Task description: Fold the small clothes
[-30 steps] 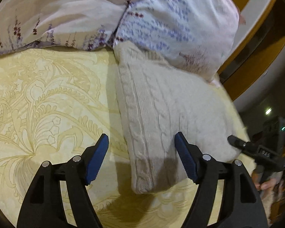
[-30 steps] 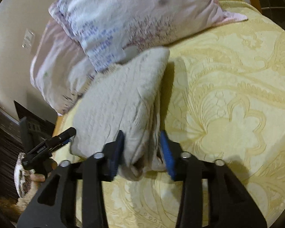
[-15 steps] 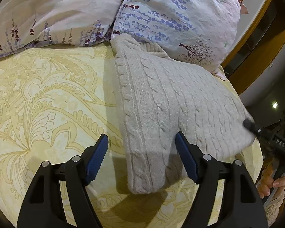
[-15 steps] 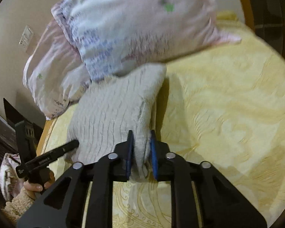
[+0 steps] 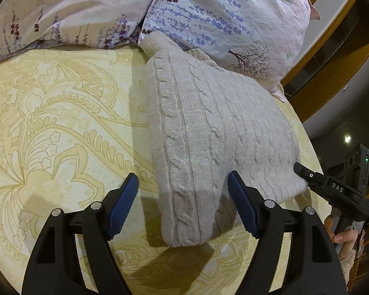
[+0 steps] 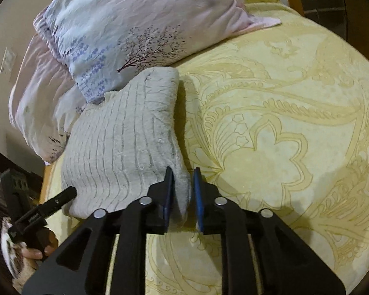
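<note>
A folded cream cable-knit sweater (image 5: 209,132) lies on the yellow patterned bedspread (image 5: 51,127), its far end against the pillows. My left gripper (image 5: 183,204) is open, its blue pads on either side of the sweater's near corner, not pinching it. In the right wrist view my right gripper (image 6: 182,194) is shut on the near corner of the sweater (image 6: 125,142). Each gripper also shows at the edge of the other's view: the right one (image 5: 315,182) touching the sweater's right corner, the left one (image 6: 51,204) at the sweater's left edge.
Two floral pillows (image 5: 209,12) lie behind the sweater at the head of the bed. A wooden bed frame (image 5: 332,56) runs along the right. The bedspread (image 6: 283,135) stretches wide to the right of the sweater in the right wrist view.
My right gripper has closed on the sweater's corner. The sweater has settled flatter on the bed. My left gripper stays open around the other corner.
</note>
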Motion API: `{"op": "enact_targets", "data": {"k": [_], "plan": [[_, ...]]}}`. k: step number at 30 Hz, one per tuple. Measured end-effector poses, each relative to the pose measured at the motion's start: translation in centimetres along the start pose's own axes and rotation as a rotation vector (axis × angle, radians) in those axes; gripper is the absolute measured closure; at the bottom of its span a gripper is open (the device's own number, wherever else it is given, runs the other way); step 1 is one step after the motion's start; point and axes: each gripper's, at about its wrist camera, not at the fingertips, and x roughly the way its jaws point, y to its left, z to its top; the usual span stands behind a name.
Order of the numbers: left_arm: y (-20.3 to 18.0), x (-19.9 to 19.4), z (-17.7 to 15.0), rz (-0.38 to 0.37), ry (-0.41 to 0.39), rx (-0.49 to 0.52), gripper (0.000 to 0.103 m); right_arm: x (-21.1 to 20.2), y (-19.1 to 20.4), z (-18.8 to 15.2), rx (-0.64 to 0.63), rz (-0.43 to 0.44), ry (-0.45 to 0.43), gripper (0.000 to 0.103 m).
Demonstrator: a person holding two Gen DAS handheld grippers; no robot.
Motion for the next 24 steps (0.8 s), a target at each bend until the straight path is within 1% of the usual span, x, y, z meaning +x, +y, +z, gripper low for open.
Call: {"op": "enact_targets", "data": {"k": [1, 2, 3, 4, 5, 6, 7, 9, 12, 14, 15, 16, 17, 18, 19, 20, 21, 23, 24], "plan": [[0.1, -0.1, 0.1, -0.006, 0.005, -0.003, 0.028, -0.2, 0.0, 0.1, 0.003, 0.014, 0.005, 0.072], [0.3, -0.1, 0.3, -0.016, 0.011, -0.009, 0.028, -0.5, 0.0, 0.4, 0.014, 0.03, 0.01, 0.059], [0.5, -0.3, 0.6, -0.036, 0.018, -0.024, 0.028, -0.8, -0.2, 1.0, 0.039, 0.067, 0.007, 0.05], [0.9, -0.5, 1.1, -0.058, 0.016, -0.047, 0.028, -1.1, -0.3, 1.5, 0.063, 0.103, -0.002, 0.046], [1.3, -0.8, 1.7, -0.081, 0.009, -0.076, 0.028, -1.4, -0.5, 2.3, 0.091, 0.143, -0.013, 0.038], [1.8, -1.1, 2.4, -0.105, 0.003, -0.102, 0.027, -1.5, -0.6, 3.3, 0.115, 0.184, -0.02, 0.032], [2.1, -1.2, 3.1, -0.122, 0.001, -0.124, 0.027, -1.4, -0.7, 4.4, 0.134, 0.214, -0.025, 0.031], [2.7, -1.0, 4.8, -0.142, -0.009, -0.15, 0.027, -0.5, -0.9, 6.7, 0.164, 0.236, -0.014, 0.028], [3.8, 0.1, 7.6, -0.127, -0.028, -0.179, 0.027, 1.8, -1.4, 9.1, 0.207, 0.23, 0.015, 0.028], [4.4, 1.2, 9.0, -0.124, -0.018, -0.208, 0.028, 3.7, -1.5, 9.9, 0.222, 0.229, 0.052, 0.028], [4.7, 1.9, 9.5, -0.135, -0.002, -0.224, 0.03, 4.5, -1.4, 9.9, 0.224, 0.231, 0.074, 0.029], [4.7, 2.3, 9.6, -0.157, 0.013, -0.239, 0.032, 5.5, -1.2, 9.9, 0.224, 0.242, 0.101, 0.035], [4.7, 2.7, 9.7, -0.184, 0.024, -0.248, 0.038, 6.2, -0.7, 9.6, 0.203, 0.259, 0.125, 0.066], [4.5, 2.9, 9.6, -0.201, 0.029, -0.243, 0.041, 6.6, -0.2, 9.4, 0.167, 0.256, 0.135, 0.088], [4.3, 2.8, 9.5, -0.185, 0.019, -0.224, 0.042, 6.3, 0.3, 9.0, 0.125, 0.221, 0.105, 0.089], [4.1, 2.7, 9.4, -0.18, 0.012, -0.206, 0.044, 5.8, 0.7, 9.0, 0.088, 0.191, 0.061, 0.094], [4.0, 2.6, 9.2, -0.177, 0.005, -0.192, 0.044, 5.4, 0.7, 9.1, 0.09, 0.178, 0.04, 0.094], [4.2, 2.9, 9.2, -0.184, 0.006, -0.194, 0.045, 5.4, 0.2, 9.1, 0.106, 0.152, 0.032, 0.095], [4.2, 2.9, 9.2, -0.184, 0.007, -0.193, 0.044, 6.0, 0.0, 8.9, 0.115, 0.114, 0.047, 0.095]]}}
